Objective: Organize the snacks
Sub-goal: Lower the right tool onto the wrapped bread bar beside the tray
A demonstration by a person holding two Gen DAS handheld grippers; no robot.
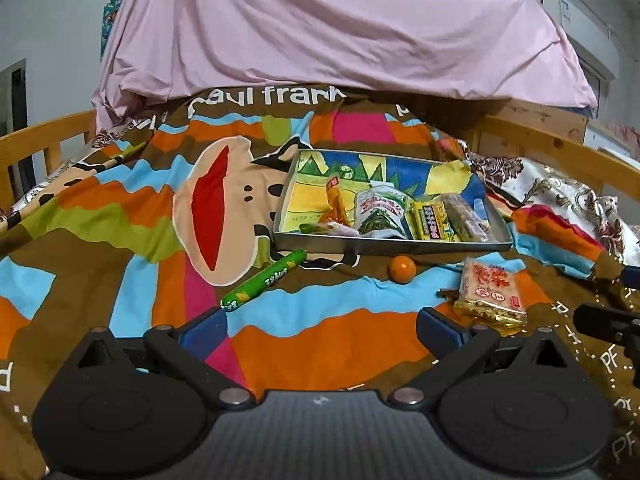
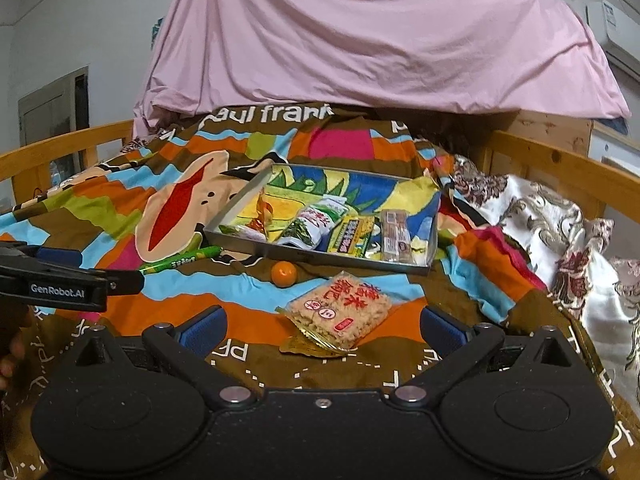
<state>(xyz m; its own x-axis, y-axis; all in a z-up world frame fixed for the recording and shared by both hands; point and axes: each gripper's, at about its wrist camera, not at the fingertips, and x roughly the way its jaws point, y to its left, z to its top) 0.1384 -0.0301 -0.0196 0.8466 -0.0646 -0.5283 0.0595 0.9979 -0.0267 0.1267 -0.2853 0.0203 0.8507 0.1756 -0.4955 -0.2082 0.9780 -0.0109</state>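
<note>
A shallow grey metal tray (image 1: 394, 245) with a bright painted floor holds several snack packets and rests on a multicoloured cartoon-print bedspread (image 1: 120, 216). In front of the tray lie a long green tube-shaped candy pack (image 1: 264, 280), a small orange ball-shaped sweet (image 1: 402, 268) and a clear rice-cracker packet with red lettering (image 2: 340, 314). Left tongs (image 1: 322, 328) and right tongs (image 2: 322, 326) are both spread wide, pinching nothing. Behind the tray hangs a pink sheet (image 2: 380, 40); a wooden bed rail (image 2: 560, 160) and pale walls surround it.
</note>
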